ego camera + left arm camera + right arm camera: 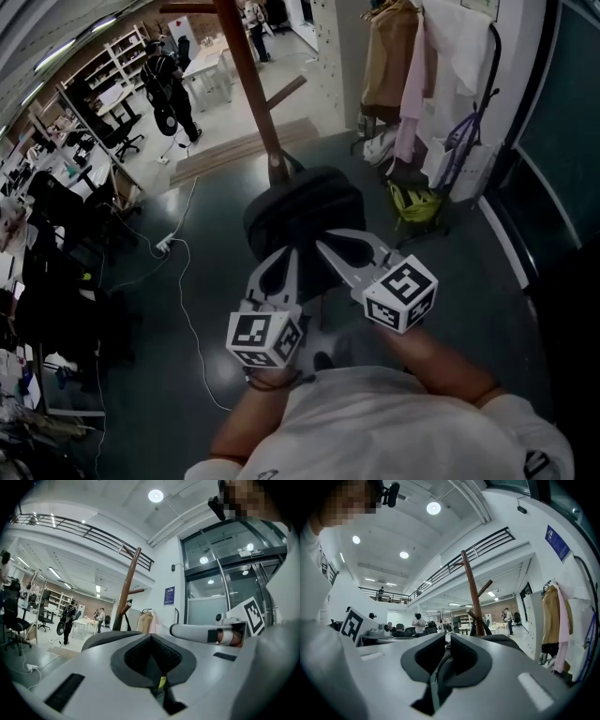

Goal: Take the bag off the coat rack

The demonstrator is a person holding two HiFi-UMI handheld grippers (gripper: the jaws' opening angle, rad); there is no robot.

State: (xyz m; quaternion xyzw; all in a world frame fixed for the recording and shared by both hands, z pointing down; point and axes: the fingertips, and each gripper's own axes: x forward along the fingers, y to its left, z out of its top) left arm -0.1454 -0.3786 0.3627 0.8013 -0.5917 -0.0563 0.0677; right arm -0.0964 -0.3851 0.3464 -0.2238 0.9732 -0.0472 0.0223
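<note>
A black bag [305,202] hangs at the foot of the brown wooden coat rack pole [246,70]. Both grippers reach into its near side from below. My left gripper [288,251] is shut, with a black strap and a yellowish bit pinched between its dark pads [165,654]. Beside it, my right gripper [324,243] is shut on a curved grey strap of the bag [440,665]. The bag's rounded top [101,638] shows past the left jaws, and behind it rises the pole [130,581]. In the right gripper view the pole [472,592] stands just behind the bag [506,639].
A clothes rail with hanging coats [403,66] stands at the right, with a yellow-green bag [412,202] on the floor beneath. A white cable and power strip [164,246] lie at the left. A person [175,80] stands by desks farther back. Glass doors [225,588] are nearby.
</note>
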